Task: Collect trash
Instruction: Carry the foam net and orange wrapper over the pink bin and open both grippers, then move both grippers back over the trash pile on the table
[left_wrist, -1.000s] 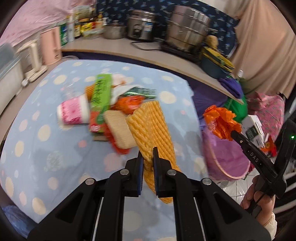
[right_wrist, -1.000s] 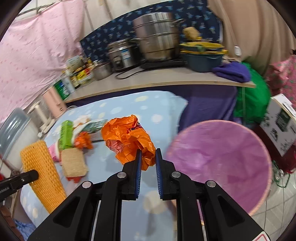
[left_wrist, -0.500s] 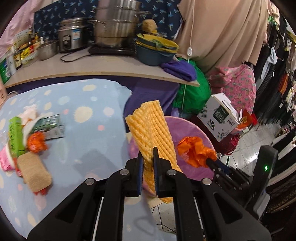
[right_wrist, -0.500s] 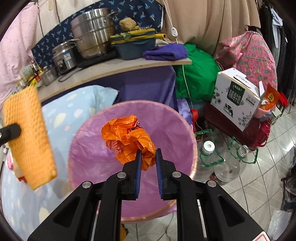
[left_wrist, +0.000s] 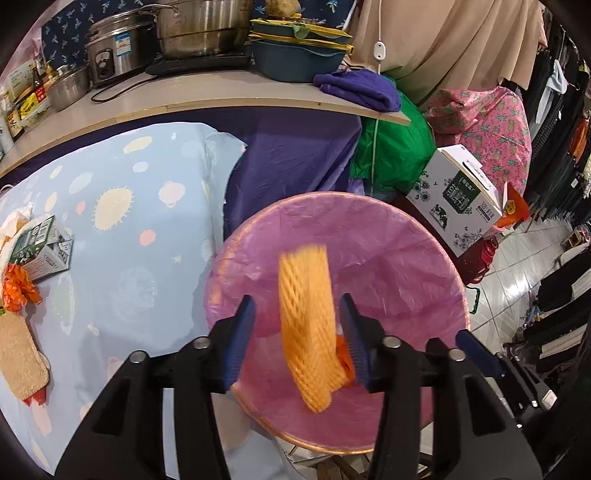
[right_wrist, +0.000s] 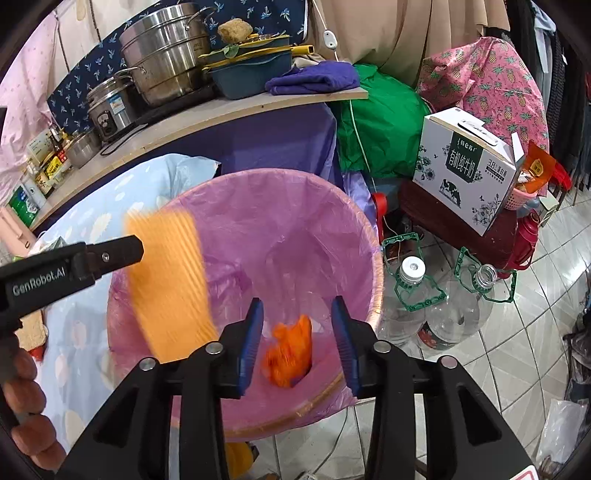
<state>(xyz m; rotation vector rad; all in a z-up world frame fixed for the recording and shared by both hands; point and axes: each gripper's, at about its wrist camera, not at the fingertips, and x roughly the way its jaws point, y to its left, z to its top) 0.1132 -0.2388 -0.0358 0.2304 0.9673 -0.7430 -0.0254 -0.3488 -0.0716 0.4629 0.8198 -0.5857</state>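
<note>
Both my grippers hang over the round bin with a pink liner (left_wrist: 332, 195), which stands beside the table. My left gripper (left_wrist: 296, 300) has its jaws opening. A yellow foam net (left_wrist: 306, 332) drops blurred between them, touching neither pad. My right gripper (right_wrist: 297, 301) also has its jaws opening, and a crumpled orange plastic bag (right_wrist: 290, 354) falls free below them into the bin (right_wrist: 280, 171). In the right wrist view one finger (right_wrist: 110, 254) of the left gripper shows beside the foam net (right_wrist: 166, 284).
On the blue spotted tablecloth (left_wrist: 129, 177) at the left lie a green carton (left_wrist: 40, 243), an orange wrapper (left_wrist: 18, 290) and a tan pad (left_wrist: 18, 354). A counter with pots (left_wrist: 192, 29) stands behind. A milk box (right_wrist: 469, 166) and water bottles (right_wrist: 413, 295) stand right of the bin.
Both grippers swung from the table to above the bin and sank. Both then opened, letting go of the foam net and the orange bag, which now fall.
</note>
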